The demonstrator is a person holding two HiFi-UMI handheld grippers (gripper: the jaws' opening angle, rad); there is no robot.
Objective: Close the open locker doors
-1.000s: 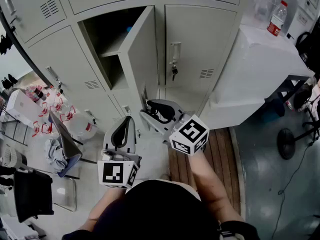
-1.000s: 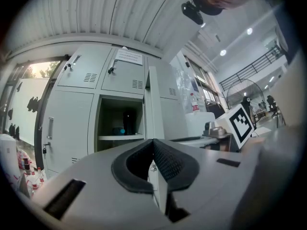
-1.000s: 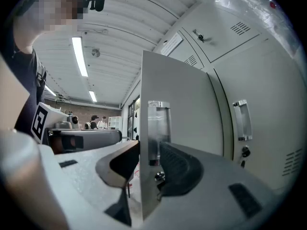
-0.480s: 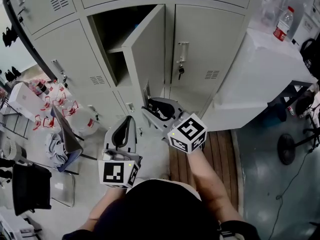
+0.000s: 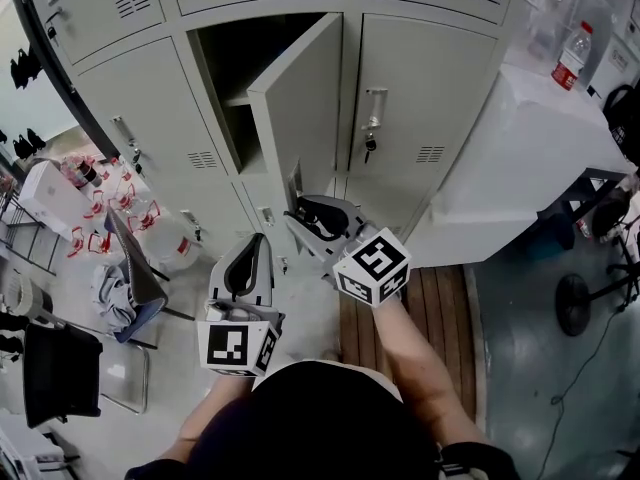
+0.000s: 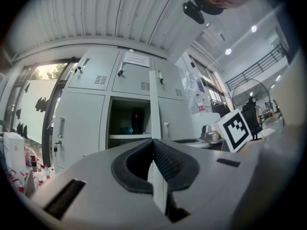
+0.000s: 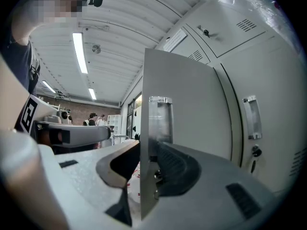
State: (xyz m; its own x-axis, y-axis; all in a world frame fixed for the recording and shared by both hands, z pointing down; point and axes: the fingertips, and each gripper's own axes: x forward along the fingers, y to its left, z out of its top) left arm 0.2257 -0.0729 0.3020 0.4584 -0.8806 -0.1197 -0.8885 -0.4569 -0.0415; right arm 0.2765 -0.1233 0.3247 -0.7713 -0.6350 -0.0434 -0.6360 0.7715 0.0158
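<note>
Open locker door (image 5: 300,113) is in the middle column of the grey locker bank. It is swung out toward the person, hinged on its right side, with the free edge at the left. Behind it is the open compartment (image 5: 222,63), dark inside, with a shelf (image 5: 240,100) across it. A small blue item sits on the shelf in the left gripper view, too small to identify.

Right tool (image 5: 298,211) is at the lower free corner of the door. In the right gripper view the door's edge stands upright between the jaws, which are closing on it, one jaw tip against the metal on each side. Some latch hardware on the edge shows low between the pads. The tool's marker cube (image 5: 372,266) faces up toward the head camera.

Left tool (image 5: 258,240) is low and just left of the right tool, apart from the door. Its jaws are together with nothing between them. Its own view looks straight at the open compartment and the door's edge.

A closed locker door (image 5: 415,78) sits just right of the open one, with a handle (image 5: 374,108) and keys (image 5: 370,146) hanging under it. A white surface (image 5: 530,128) stands against the lockers on the right, with a red-label bottle (image 5: 572,56) upright on it. Wooden planks (image 5: 440,303) lie on the floor below the closed door. A cluster of red-label bottles (image 5: 100,203) stands on the floor at far left.
</note>
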